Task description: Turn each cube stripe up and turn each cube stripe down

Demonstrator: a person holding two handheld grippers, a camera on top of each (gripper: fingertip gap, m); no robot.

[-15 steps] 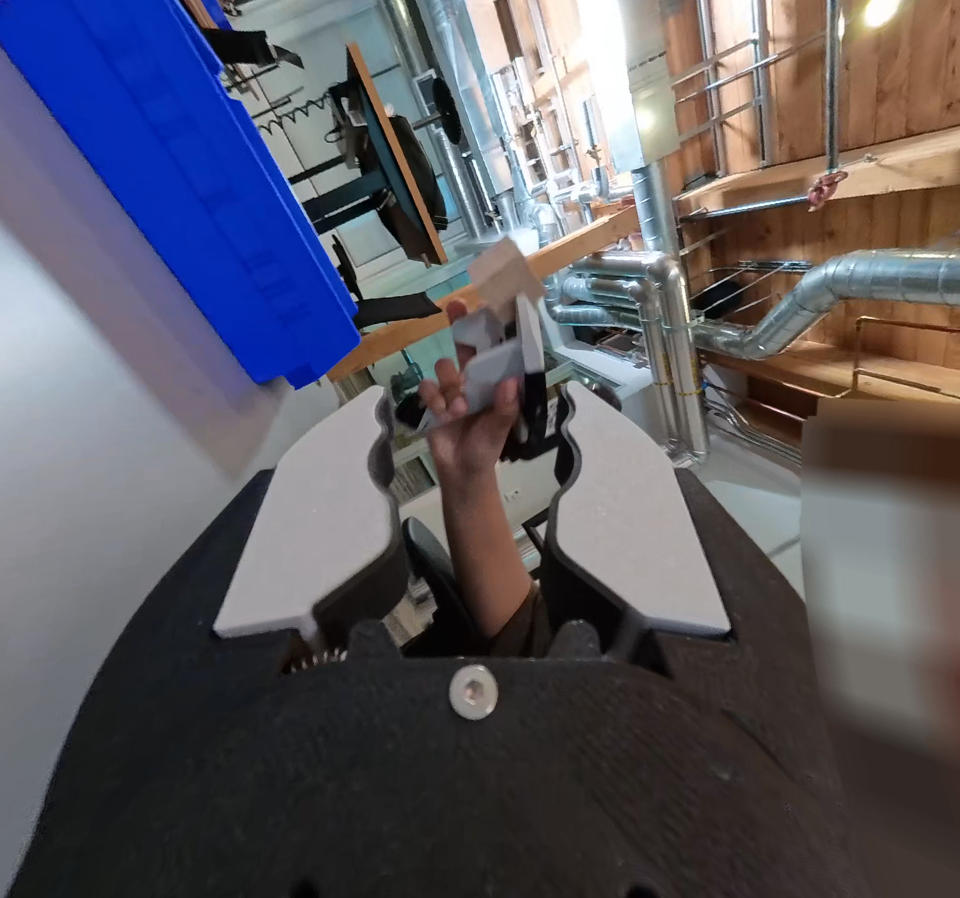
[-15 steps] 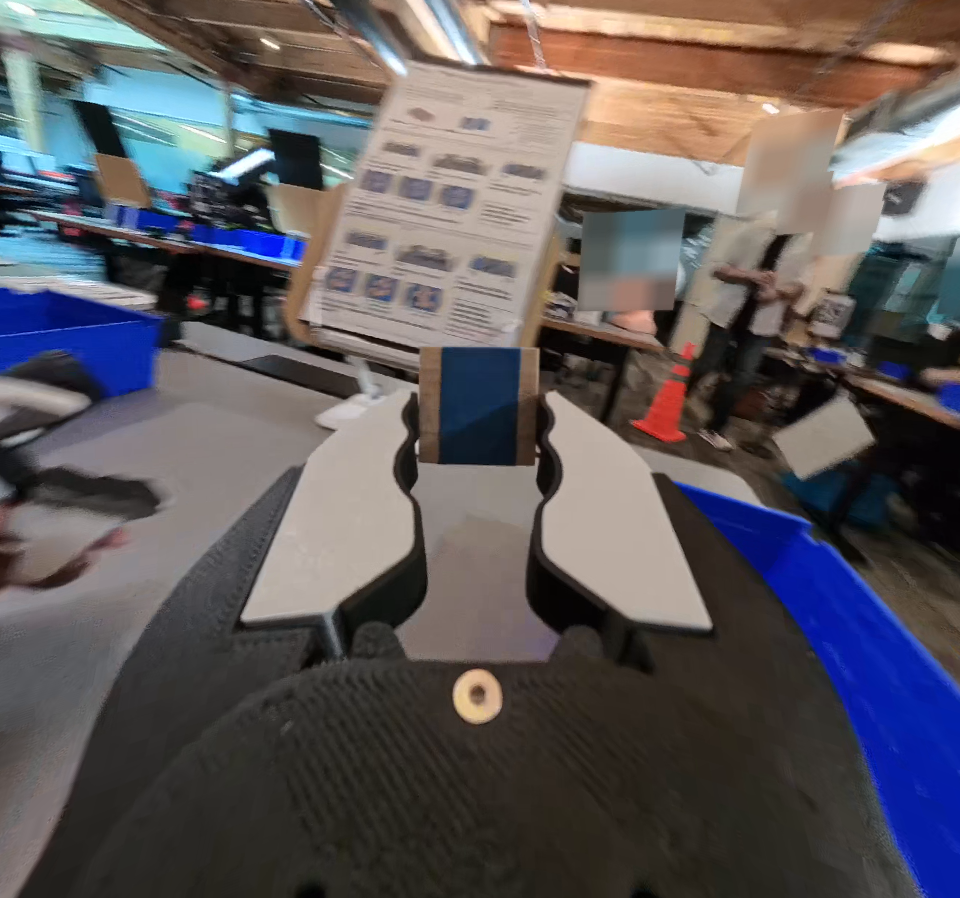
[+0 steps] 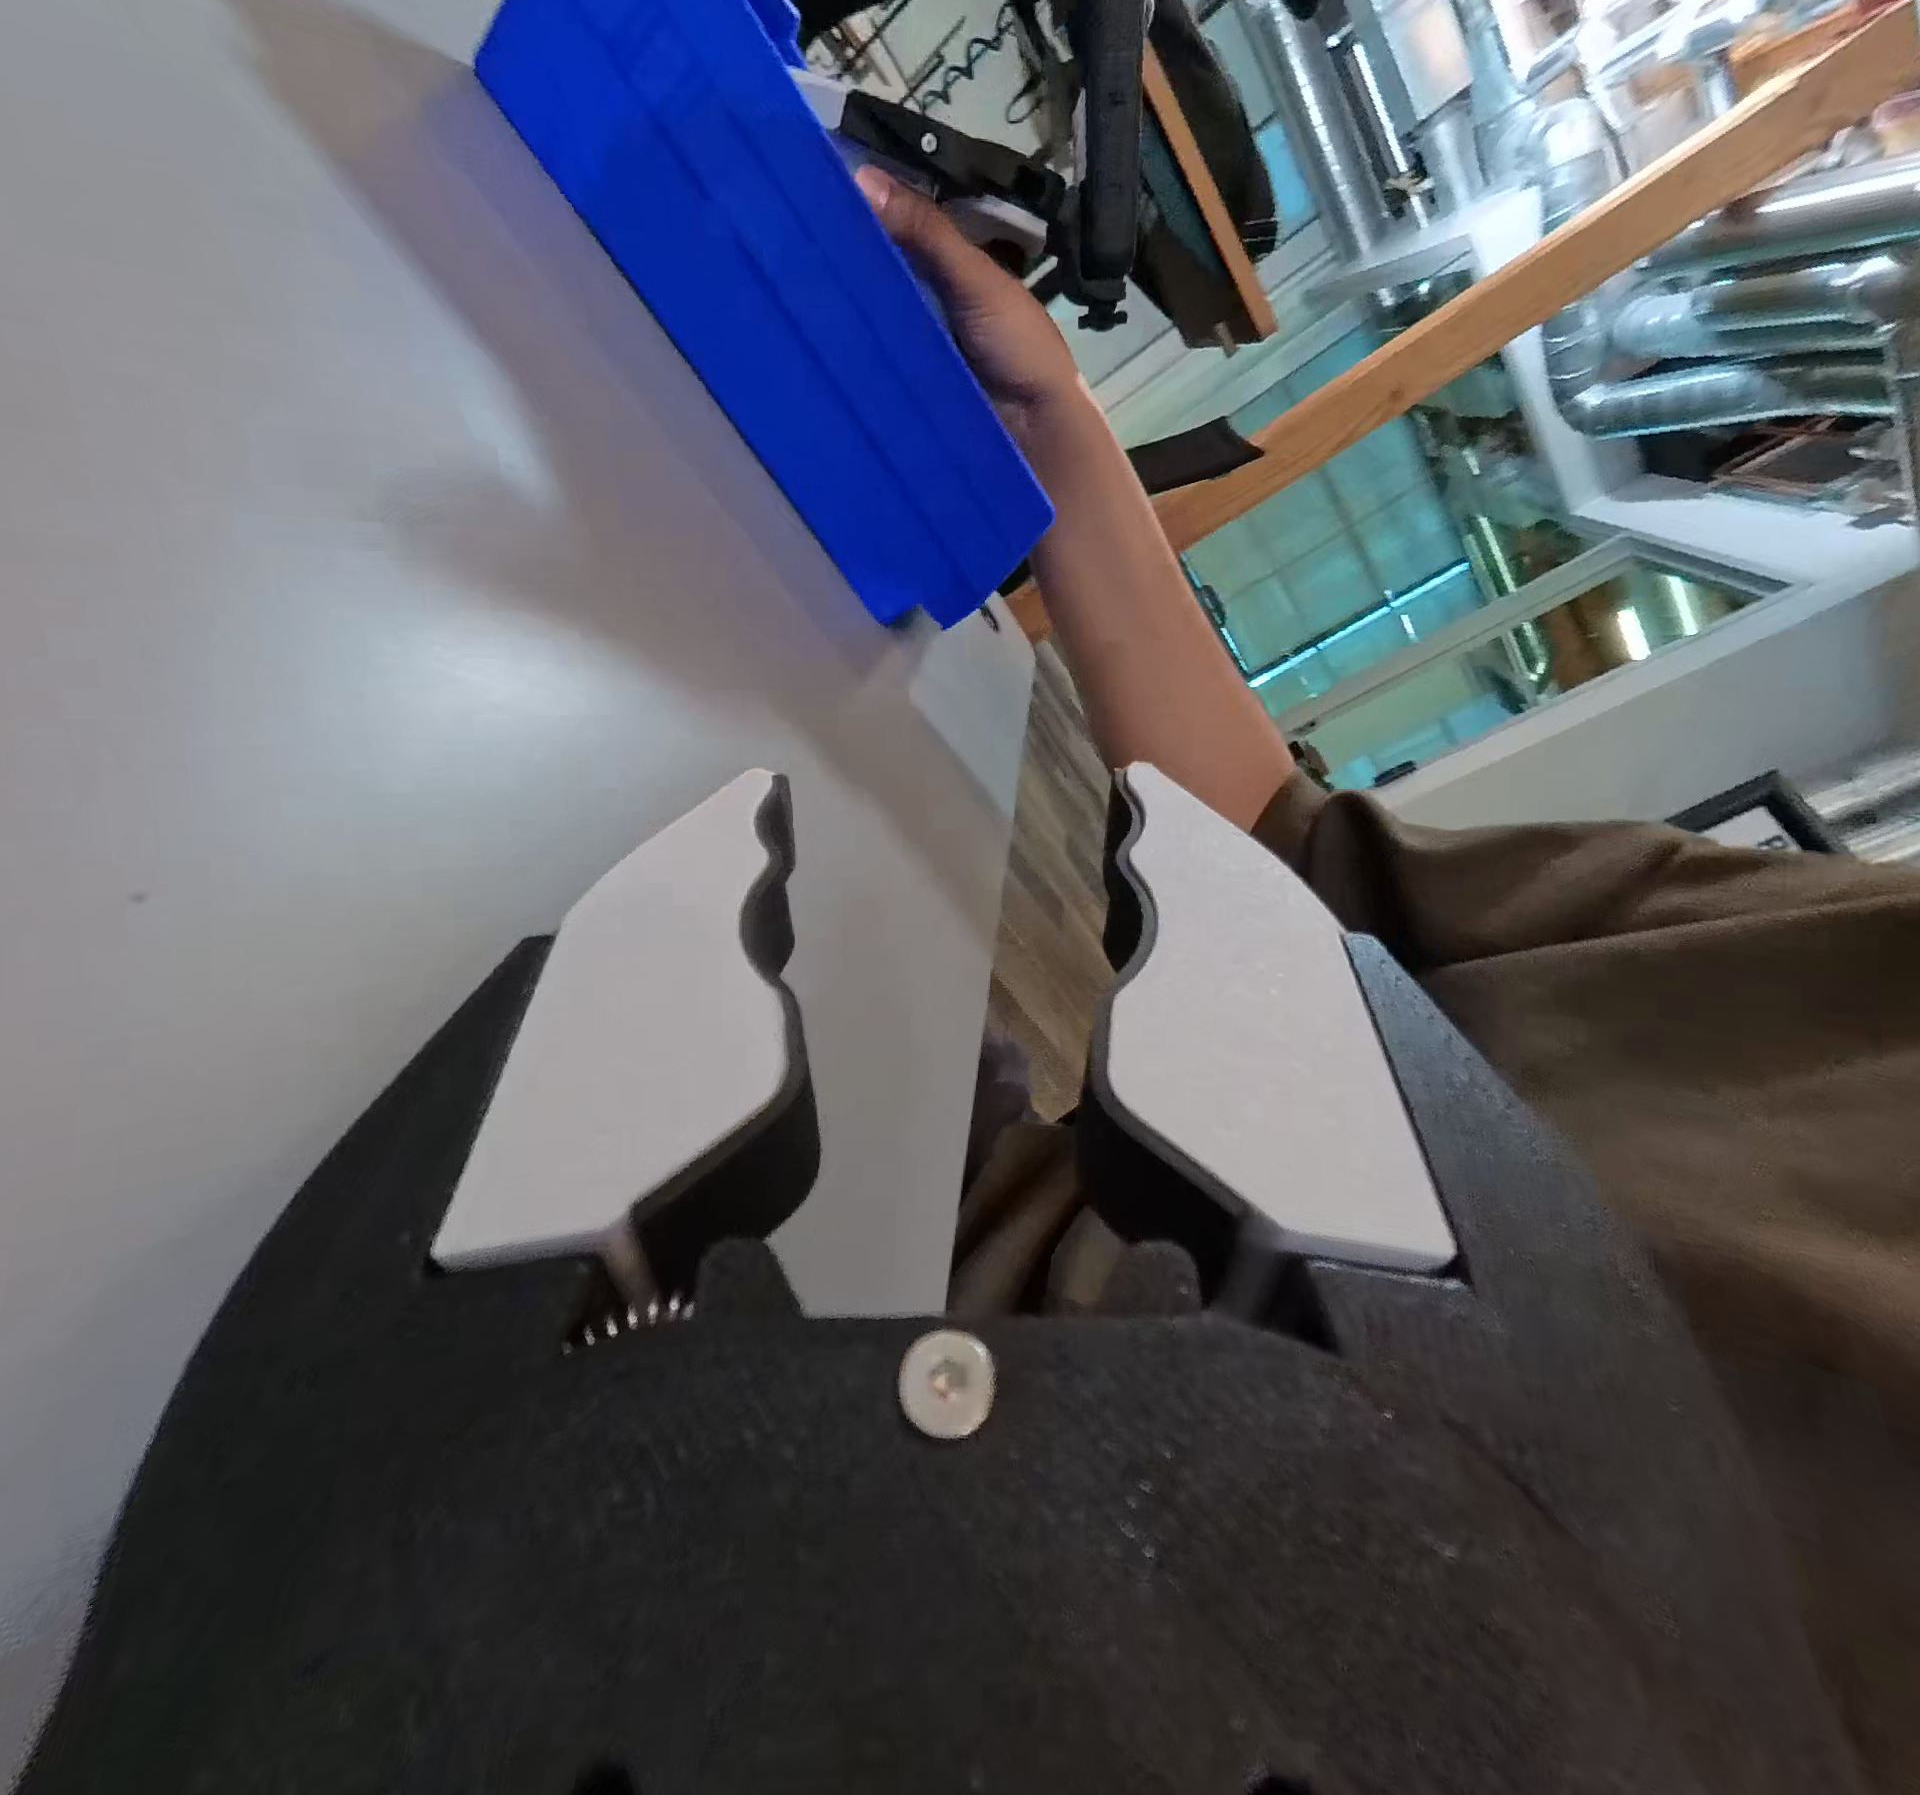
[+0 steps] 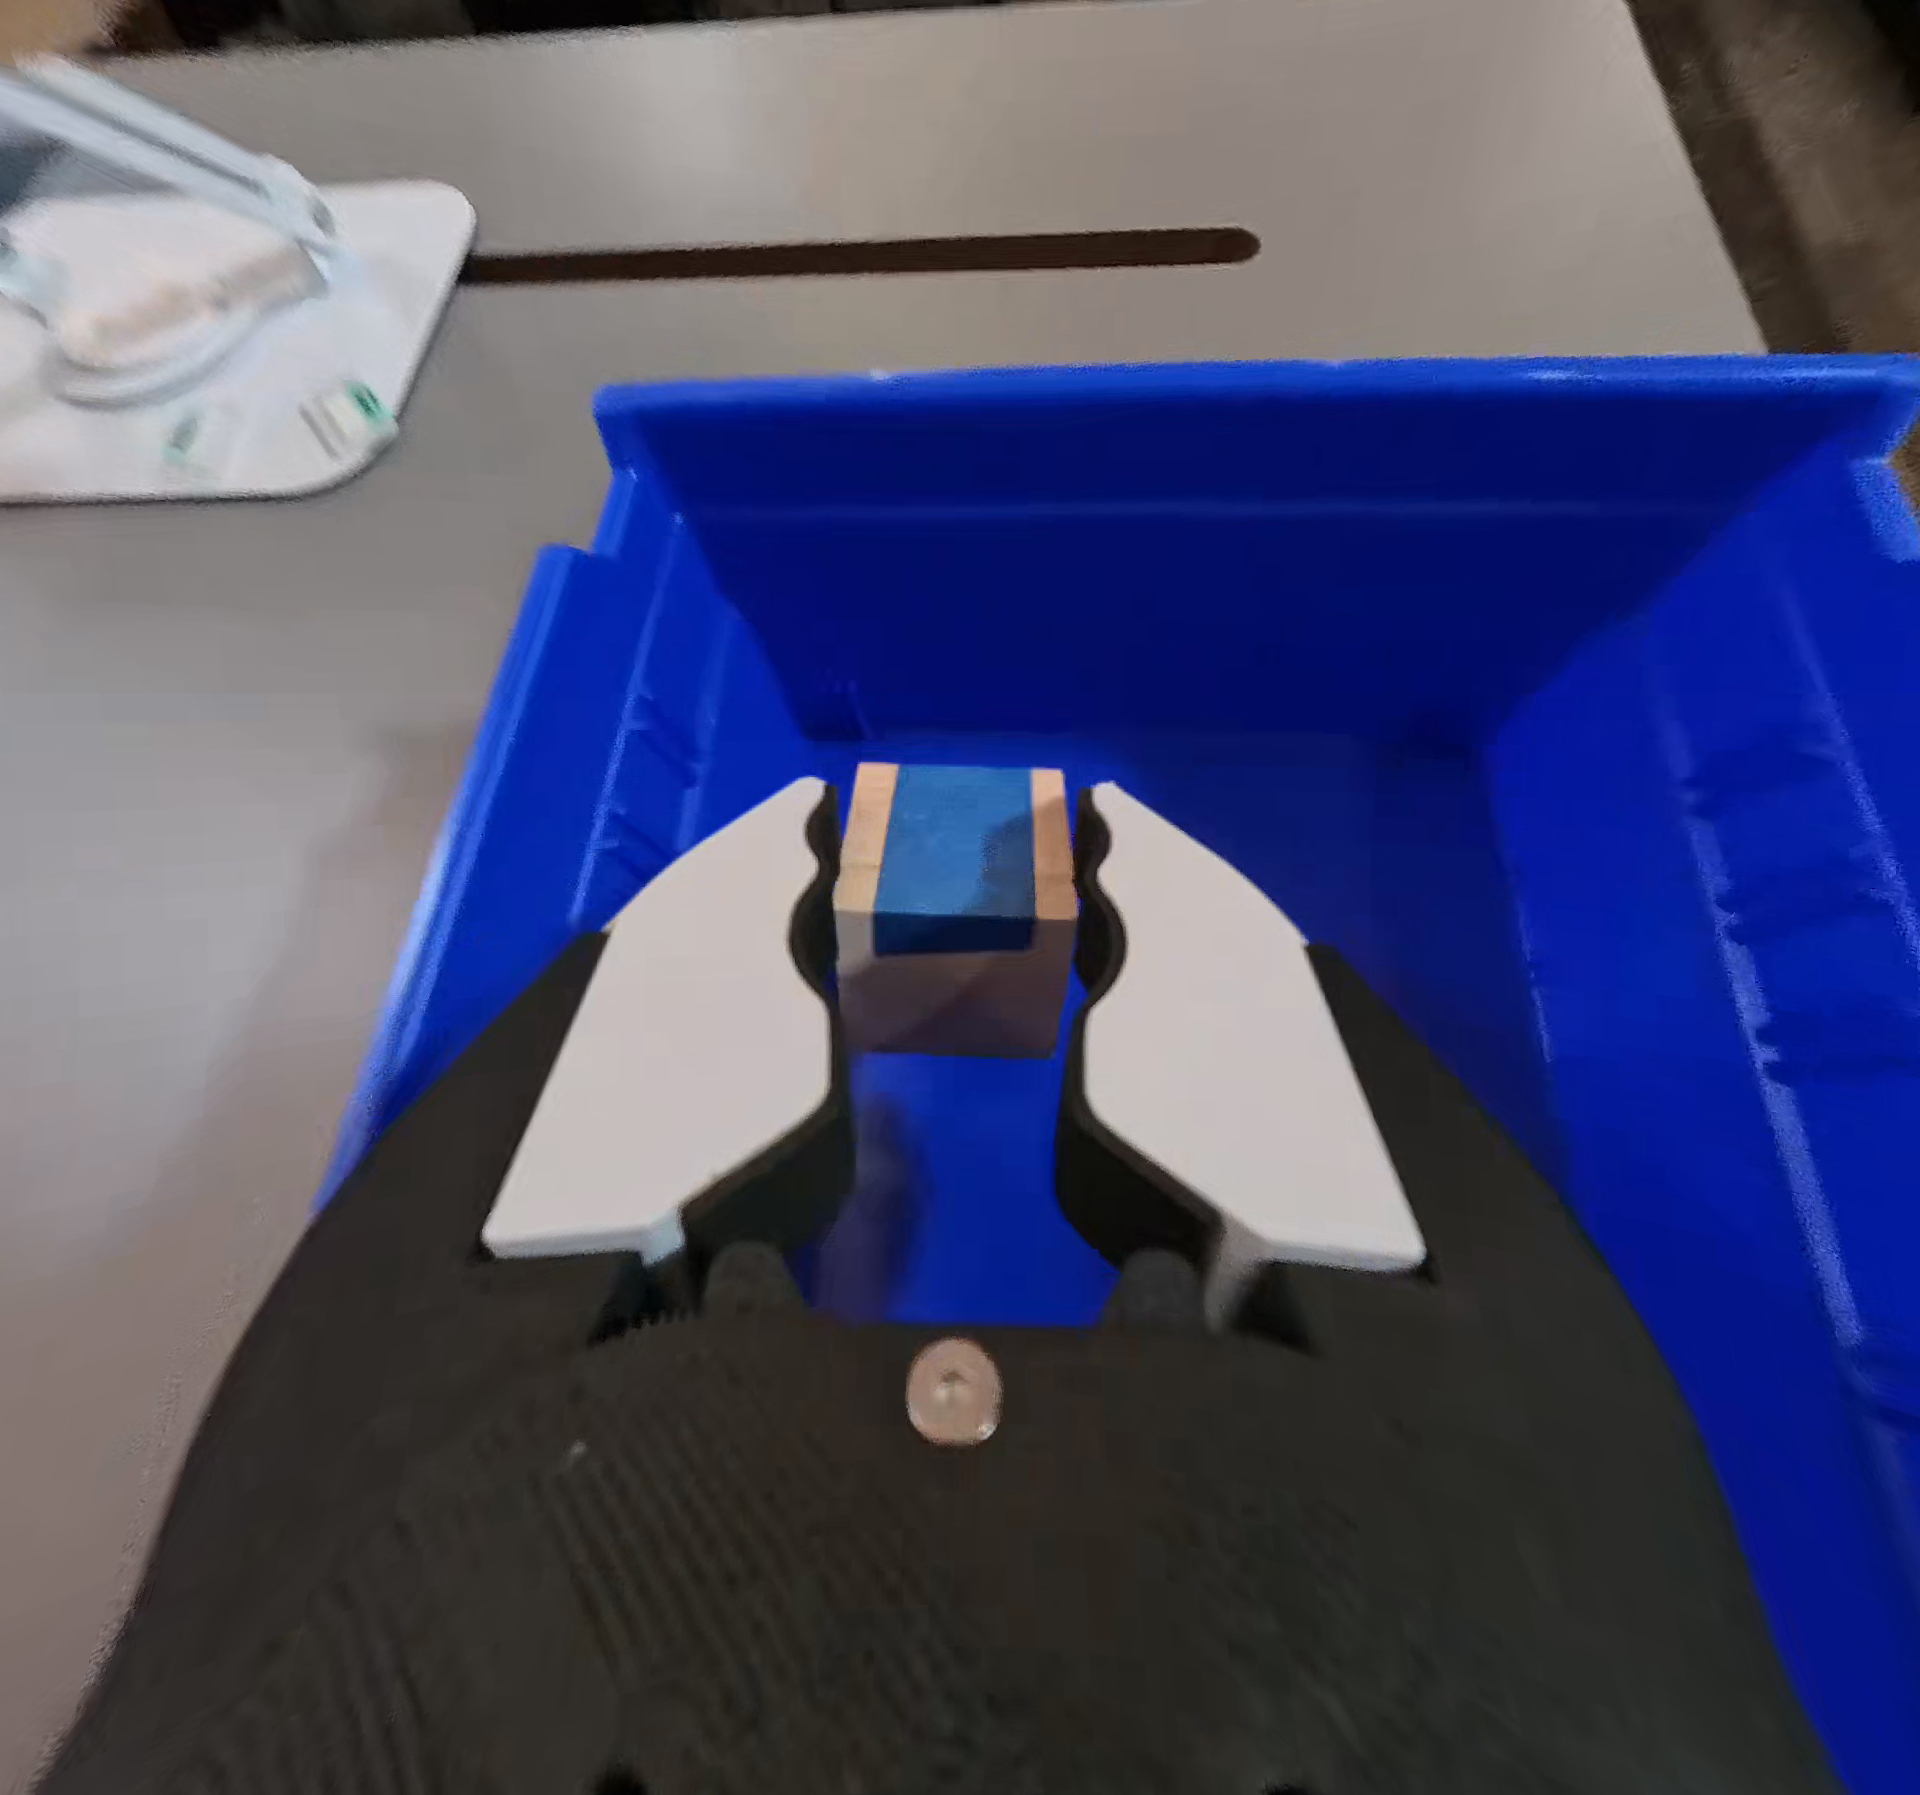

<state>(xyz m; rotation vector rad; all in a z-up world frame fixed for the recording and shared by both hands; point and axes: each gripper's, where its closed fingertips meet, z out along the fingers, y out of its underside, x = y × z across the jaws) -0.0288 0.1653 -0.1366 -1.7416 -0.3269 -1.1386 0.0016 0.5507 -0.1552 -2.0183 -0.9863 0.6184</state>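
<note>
Right gripper [image 4: 956, 898] pinches the wooden cube with the blue stripe [image 4: 954, 898] stripe-up inside the blue plastic bin [image 4: 1195, 540]; best lowered flat before release. Left gripper [image 3: 940, 898] is spread, empty.

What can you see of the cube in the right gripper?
The cube looks like pale wood, with a wide blue stripe across its top face and bare wood strips along both side edges. The near face is plain wood, partly in shadow. It sits level, stripe up, between the fingers of the right gripper, which seem to press its left and right sides. It is inside the blue bin, low near the floor; whether it touches the floor I cannot tell. The picture is somewhat blurred.
</note>
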